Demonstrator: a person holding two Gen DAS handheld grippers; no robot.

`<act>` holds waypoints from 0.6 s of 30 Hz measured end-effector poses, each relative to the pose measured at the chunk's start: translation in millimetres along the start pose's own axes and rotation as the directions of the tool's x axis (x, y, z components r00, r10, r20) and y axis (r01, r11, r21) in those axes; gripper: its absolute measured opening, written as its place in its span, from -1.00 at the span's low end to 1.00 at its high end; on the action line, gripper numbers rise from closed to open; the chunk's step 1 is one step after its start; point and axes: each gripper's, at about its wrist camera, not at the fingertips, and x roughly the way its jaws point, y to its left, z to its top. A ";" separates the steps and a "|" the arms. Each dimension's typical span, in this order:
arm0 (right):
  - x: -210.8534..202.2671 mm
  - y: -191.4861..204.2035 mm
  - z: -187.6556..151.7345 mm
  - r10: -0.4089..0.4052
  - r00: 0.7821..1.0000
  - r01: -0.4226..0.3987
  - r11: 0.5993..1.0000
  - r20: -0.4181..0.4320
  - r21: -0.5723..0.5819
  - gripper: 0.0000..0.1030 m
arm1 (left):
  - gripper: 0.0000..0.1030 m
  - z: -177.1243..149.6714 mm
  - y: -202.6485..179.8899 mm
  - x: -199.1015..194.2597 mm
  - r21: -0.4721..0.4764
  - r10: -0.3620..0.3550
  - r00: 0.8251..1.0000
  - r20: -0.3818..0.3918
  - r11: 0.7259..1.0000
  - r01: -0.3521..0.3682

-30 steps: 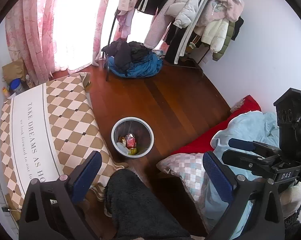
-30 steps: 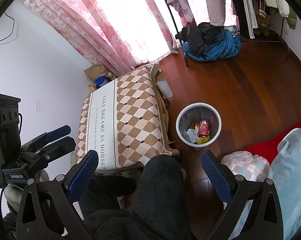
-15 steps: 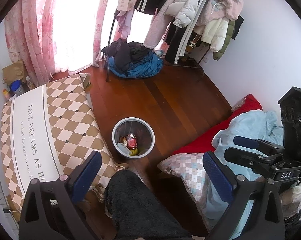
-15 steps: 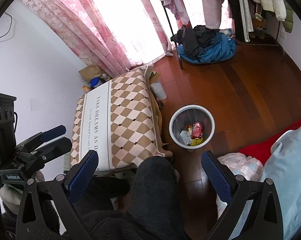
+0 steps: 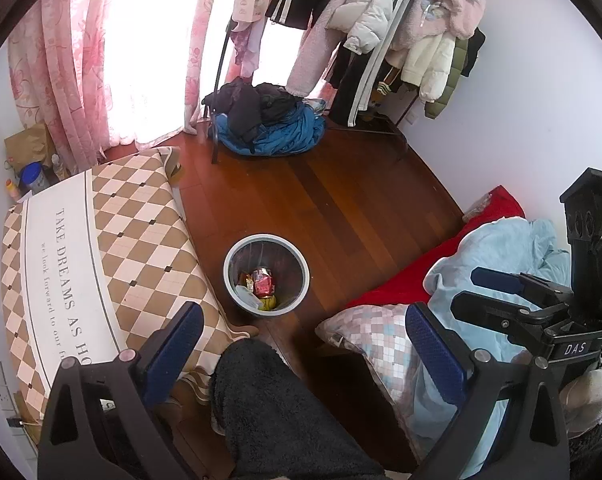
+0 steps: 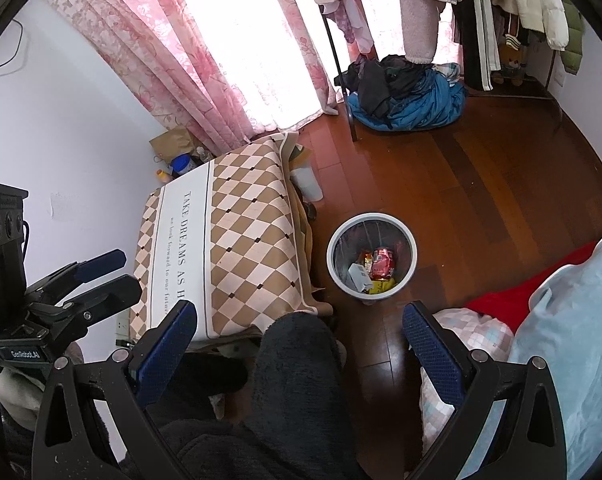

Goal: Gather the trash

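I hold both the left gripper [image 5: 303, 338] and right gripper [image 6: 299, 336] high with jaws wide and empty, because the wrappers already lie inside the bin [image 5: 237, 252] beside the bench [image 5: 101, 240]

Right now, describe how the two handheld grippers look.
Both the left gripper and right gripper have black frames with silver screws and blue ribbed pads. White lettering reads GenRobot.AI on the left, DAS on the right. Pale fuzzy sleeves show behind them.

Right claw [image 6: 299, 336] gapes empty above wrapper-filled trash bin [image 6: 409, 240].
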 end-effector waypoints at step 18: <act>-1.0 2.0 -0.8 0.003 1.000 -0.003 1.000 0.000 -0.002 1.00 | 1.00 -1.1 2.7 -3.2 0.010 -0.009 1.000 0.004 1.000 0.009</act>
